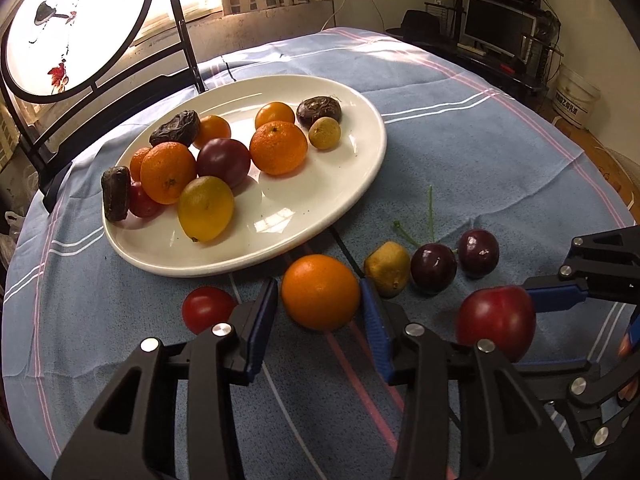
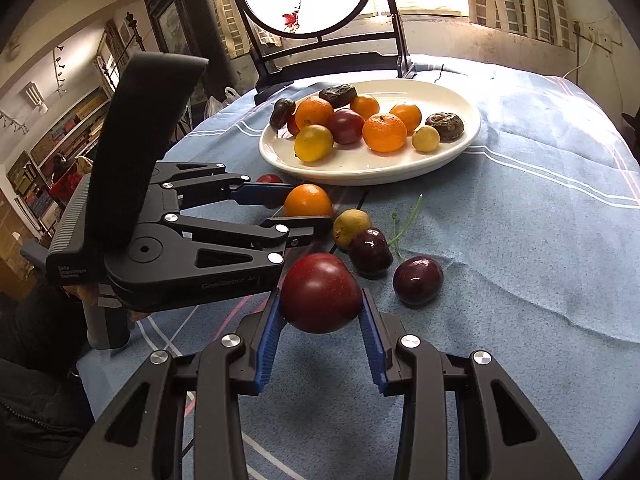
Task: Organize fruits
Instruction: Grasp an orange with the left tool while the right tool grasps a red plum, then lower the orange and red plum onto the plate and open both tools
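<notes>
Fruits lie beside the white plate [image 1: 360, 184]. Your left gripper [image 1: 320, 304] clasps the orange [image 1: 320, 292] just before its rim; your right gripper [image 2: 320, 312] grips a red plum [image 2: 320, 292] nearby.

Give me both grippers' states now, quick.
Left gripper: closed on the orange that sits on the cloth.
Right gripper: closed on the red plum, held just above the cloth.
</notes>
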Motion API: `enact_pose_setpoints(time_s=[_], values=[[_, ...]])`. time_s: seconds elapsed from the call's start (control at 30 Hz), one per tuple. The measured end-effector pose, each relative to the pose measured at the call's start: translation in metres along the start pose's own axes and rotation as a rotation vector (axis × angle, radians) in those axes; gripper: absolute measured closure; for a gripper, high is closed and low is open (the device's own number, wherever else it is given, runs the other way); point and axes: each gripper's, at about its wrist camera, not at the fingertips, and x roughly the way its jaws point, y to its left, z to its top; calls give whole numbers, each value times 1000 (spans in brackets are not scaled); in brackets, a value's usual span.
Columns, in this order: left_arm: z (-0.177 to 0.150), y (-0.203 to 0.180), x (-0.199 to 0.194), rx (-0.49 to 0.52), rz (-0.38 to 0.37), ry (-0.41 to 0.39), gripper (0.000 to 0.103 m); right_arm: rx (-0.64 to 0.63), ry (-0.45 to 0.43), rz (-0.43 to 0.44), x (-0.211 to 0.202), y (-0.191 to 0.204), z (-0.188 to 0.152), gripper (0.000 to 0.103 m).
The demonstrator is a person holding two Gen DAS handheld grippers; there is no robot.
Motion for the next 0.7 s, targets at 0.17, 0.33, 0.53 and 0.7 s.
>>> enact_pose_setpoints(time_s=[0.17,0.33,0.53,0.7], values=[[-2,1,-4,3,8,-10,64,-4,-5,7,0,1,0,65],[-11,8,-21,-5,-5,-45,64,-3,-7,23,-1,0,-1,65],[-22,13,-39,-2,0,-67,64,-11,0,29,0,2,-1,65],[-22,21,-52,-1,36,-88,64,-45,18,8,1,10,0,65]])
